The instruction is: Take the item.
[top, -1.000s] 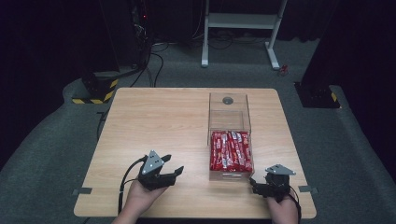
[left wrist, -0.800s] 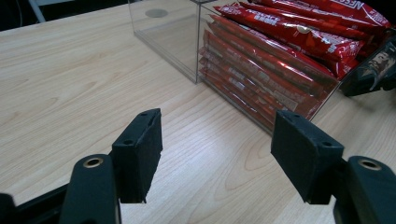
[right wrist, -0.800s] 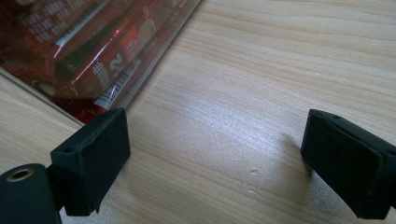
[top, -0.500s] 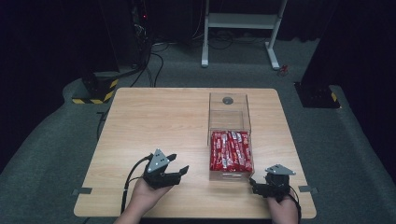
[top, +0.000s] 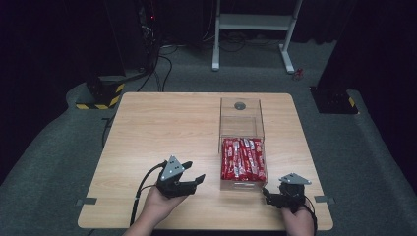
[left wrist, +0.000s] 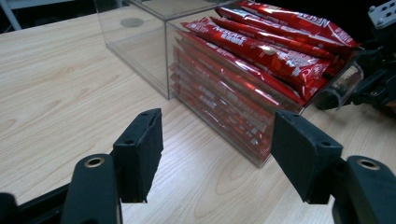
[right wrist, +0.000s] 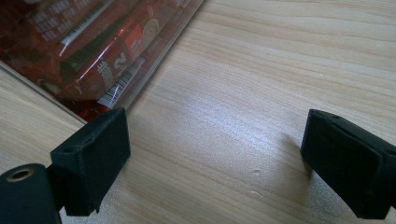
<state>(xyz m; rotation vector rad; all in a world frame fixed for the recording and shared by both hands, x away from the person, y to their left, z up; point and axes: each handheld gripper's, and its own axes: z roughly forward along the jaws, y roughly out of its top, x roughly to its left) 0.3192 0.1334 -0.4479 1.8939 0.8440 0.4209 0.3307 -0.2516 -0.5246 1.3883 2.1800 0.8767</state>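
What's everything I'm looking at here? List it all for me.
Table: one, light wood, centre of the room.
Clear box: one, see-through, right half of the table, near part full.
Red packets: a stack, too many to count, in the box's near part.
White stand: one, on the floor beyond the table.
Left gripper: one, black, open, near edge, left of the box.
Right gripper: one, black, open, near edge, by the box's near right corner.

Light fell from overhead onto the bench [top: 162, 128], which stood bright while the floor and room around it sank into near black. In the right gripper view a pale sheen lay on the wood and the red packets [right wrist: 84, 42] were blurred. Glare streaked the packets' foil in the left gripper view; the near jaws looked soft.
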